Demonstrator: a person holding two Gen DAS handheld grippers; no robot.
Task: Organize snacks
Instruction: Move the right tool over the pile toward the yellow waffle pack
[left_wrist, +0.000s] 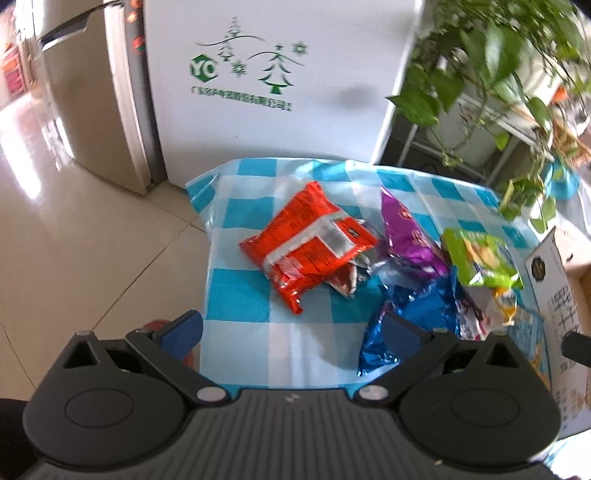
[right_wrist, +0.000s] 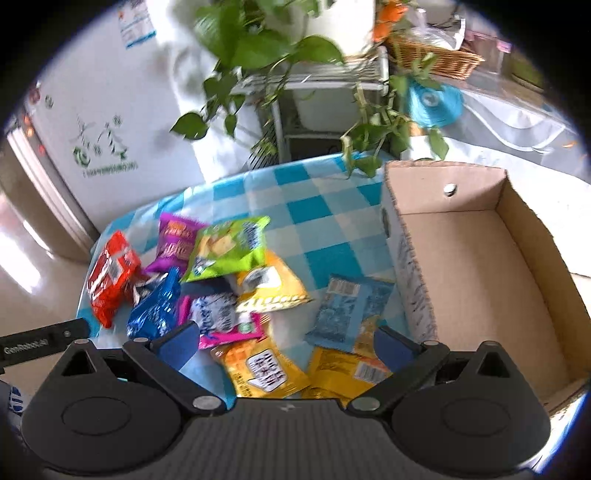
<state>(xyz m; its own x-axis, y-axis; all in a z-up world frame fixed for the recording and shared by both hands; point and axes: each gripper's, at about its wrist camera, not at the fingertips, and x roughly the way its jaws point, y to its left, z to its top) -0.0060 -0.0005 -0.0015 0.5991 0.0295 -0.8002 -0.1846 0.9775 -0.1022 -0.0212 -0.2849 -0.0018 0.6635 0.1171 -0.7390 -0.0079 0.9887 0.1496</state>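
Observation:
Several snack packets lie in a loose heap on a blue-and-white checked tablecloth (left_wrist: 240, 291). An orange-red packet (left_wrist: 306, 243) lies at the heap's left, with a purple one (left_wrist: 406, 236), a green one (left_wrist: 480, 258) and a shiny blue one (left_wrist: 417, 317) to its right. My left gripper (left_wrist: 291, 332) is open above the cloth; its right finger overlaps the blue packet. In the right wrist view my right gripper (right_wrist: 284, 345) is open over yellow packets (right_wrist: 266, 373), near a light-blue packet (right_wrist: 347, 314). An open cardboard box (right_wrist: 480, 269) stands at the right, with nothing in it.
A white appliance with green tree print (left_wrist: 258, 74) stands behind the table, a beige fridge (left_wrist: 85, 103) to its left. A trailing green plant (right_wrist: 258, 48) on a metal rack hangs over the table's far edge. A wicker basket (right_wrist: 436, 59) sits far right. Tiled floor (left_wrist: 74, 240) lies left.

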